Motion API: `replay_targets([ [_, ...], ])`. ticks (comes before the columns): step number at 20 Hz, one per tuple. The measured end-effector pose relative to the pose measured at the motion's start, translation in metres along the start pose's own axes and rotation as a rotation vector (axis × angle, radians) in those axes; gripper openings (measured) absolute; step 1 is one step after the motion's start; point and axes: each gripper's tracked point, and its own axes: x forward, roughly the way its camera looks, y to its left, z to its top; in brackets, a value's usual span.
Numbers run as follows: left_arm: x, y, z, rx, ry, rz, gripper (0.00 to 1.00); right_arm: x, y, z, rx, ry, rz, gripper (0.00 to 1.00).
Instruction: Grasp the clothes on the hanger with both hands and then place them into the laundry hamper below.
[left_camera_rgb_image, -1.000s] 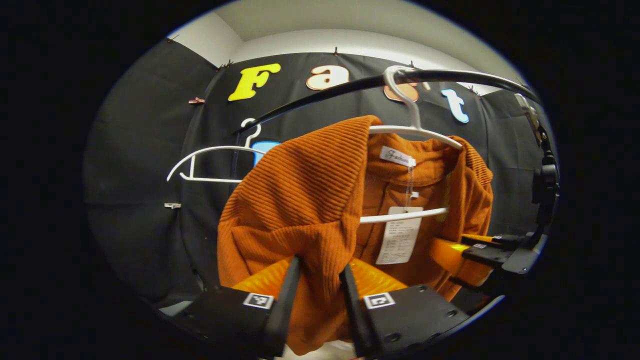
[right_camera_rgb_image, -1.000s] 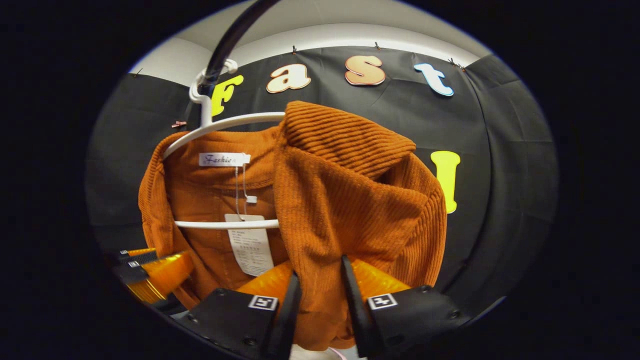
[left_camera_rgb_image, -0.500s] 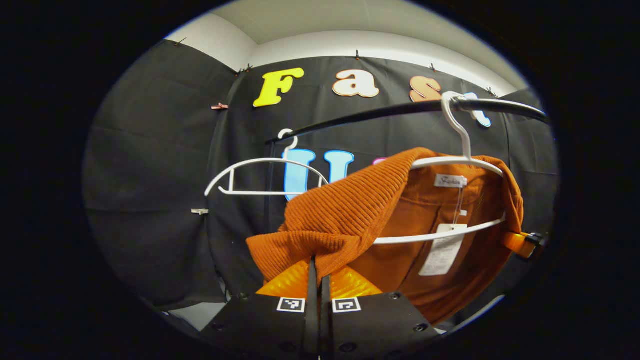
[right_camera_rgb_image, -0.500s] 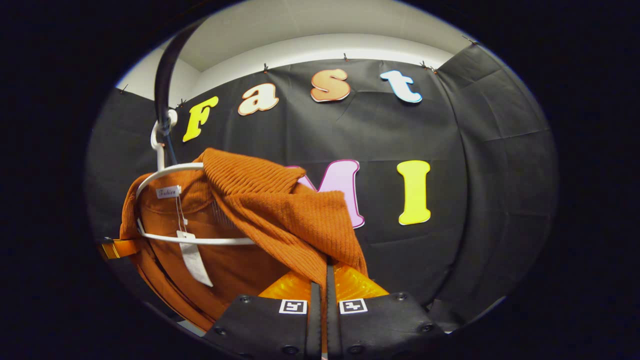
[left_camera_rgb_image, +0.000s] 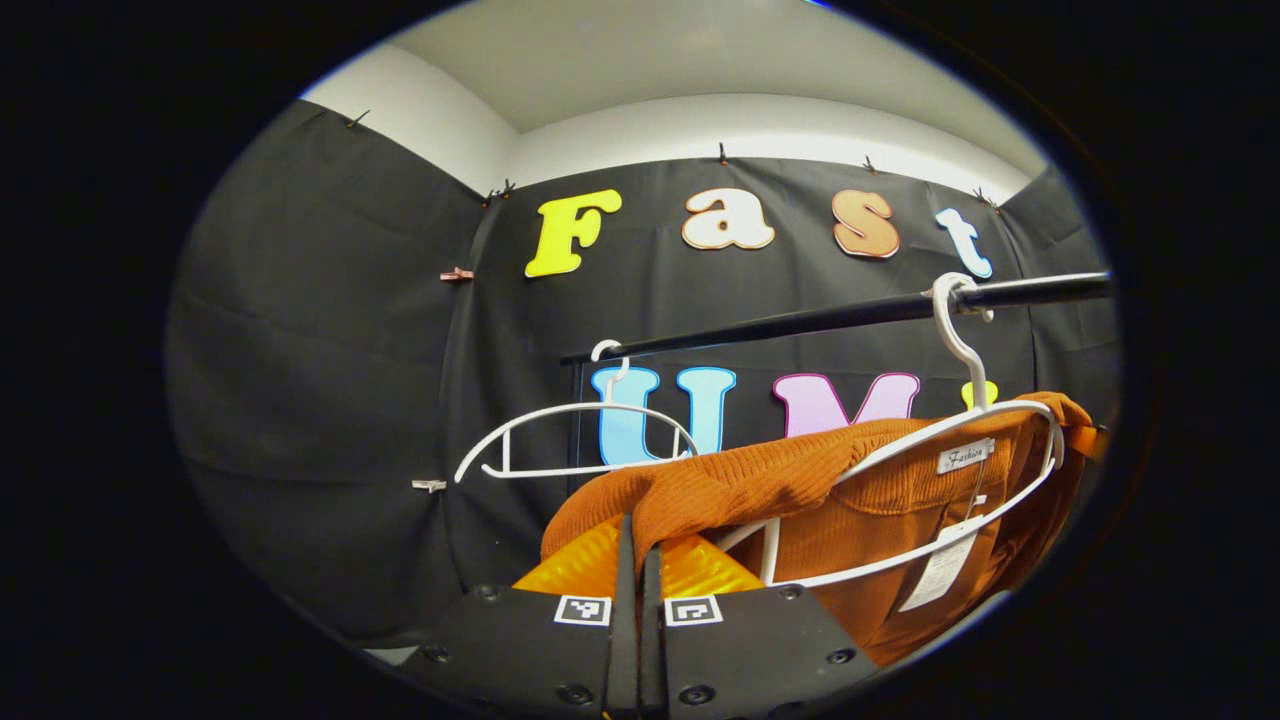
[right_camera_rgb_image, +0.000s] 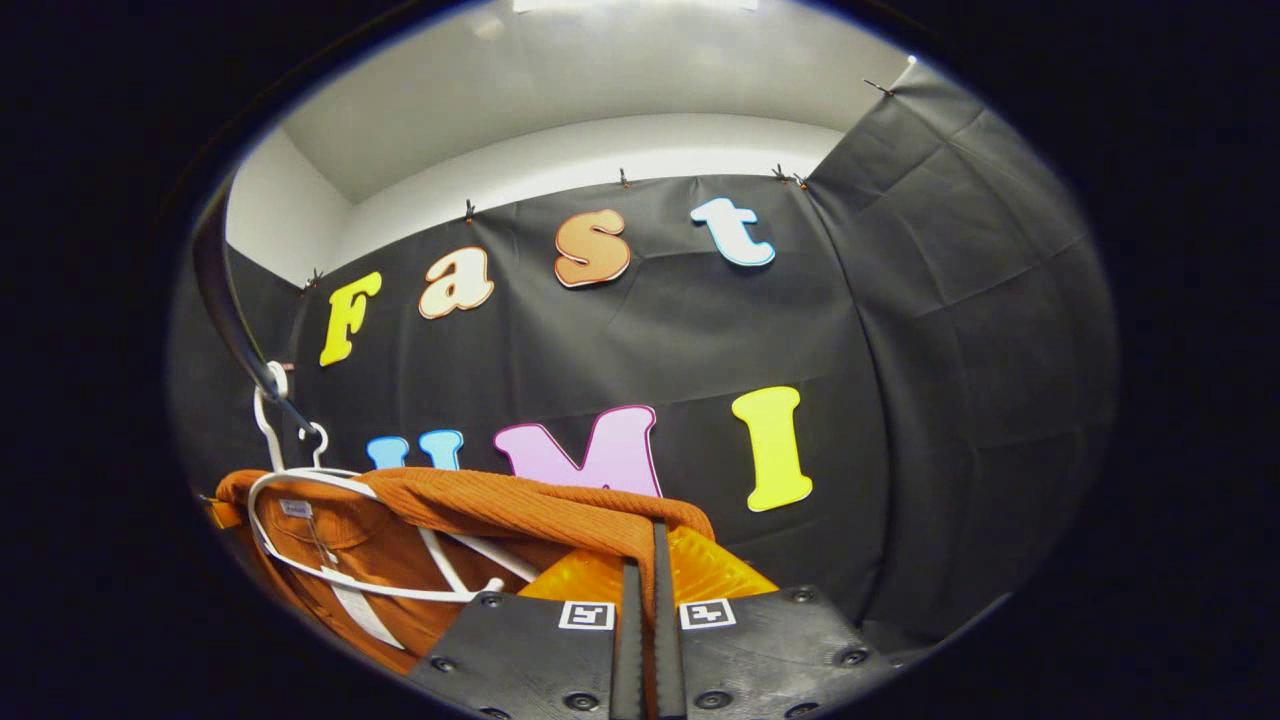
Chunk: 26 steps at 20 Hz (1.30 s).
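Note:
An orange ribbed garment (left_camera_rgb_image: 800, 475) hangs on a white hanger (left_camera_rgb_image: 960, 420) from a black rail (left_camera_rgb_image: 850, 312). In the left gripper view its near shoulder is stretched off the hanger toward me, and my left gripper (left_camera_rgb_image: 634, 545) is shut on that fold. In the right gripper view the same garment (right_camera_rgb_image: 480, 510) stretches from the hanger (right_camera_rgb_image: 300, 490) at lower left to my right gripper (right_camera_rgb_image: 645, 550), which is shut on its other shoulder. The cloth is pulled taut between both grippers and the hanger is tilted. A white tag (left_camera_rgb_image: 940, 575) dangles from the collar.
A second, bare white hanger (left_camera_rgb_image: 575, 440) hangs farther left on the rail in the left gripper view. The black cloth wall stands close behind, with a white wall and ceiling above it.
Both grippers closed on the garment's shoulders and pulled back and apart. The cloth has slid partly off the hanger, which has tilted, and the rail now sits farther away in both views.

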Motion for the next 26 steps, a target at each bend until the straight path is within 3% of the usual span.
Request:
replay_targets([
  [2,0.009,0.000,-0.013,-0.009,0.021,-0.016,0.06,0.007,0.005,-0.016,-0.024,0.036,0.011,0.09],
  [3,0.009,0.000,-0.019,-0.010,0.030,-0.022,0.06,0.010,0.005,-0.023,-0.030,0.051,0.015,0.14],
  [4,0.012,0.001,-0.024,-0.008,0.040,-0.022,0.06,0.014,0.004,-0.032,-0.037,0.071,0.015,0.09],
  [8,0.022,0.013,-0.060,-0.026,0.127,0.008,0.05,0.011,0.004,-0.075,-0.054,0.169,0.027,0.09],
  [9,0.022,0.014,-0.069,-0.052,0.152,0.008,0.05,0.008,0.007,-0.085,-0.059,0.186,0.035,0.14],
  [10,0.021,0.013,-0.078,-0.074,0.179,0.001,0.05,0.004,0.012,-0.094,-0.061,0.205,0.046,0.09],
  [13,0.007,0.013,-0.108,-0.061,0.247,0.002,0.05,-0.008,0.025,-0.116,-0.078,0.249,0.074,0.10],
  [24,-0.041,-0.038,-0.141,-0.048,0.351,-0.135,0.05,-0.058,0.081,-0.157,-0.041,0.386,0.195,0.10],
  [25,-0.046,-0.044,-0.143,-0.049,0.356,-0.149,0.05,-0.065,0.089,-0.161,-0.037,0.398,0.211,0.13],
  [26,-0.049,-0.050,-0.144,-0.047,0.361,-0.163,0.06,-0.071,0.097,-0.163,-0.039,0.411,0.230,0.10],
])
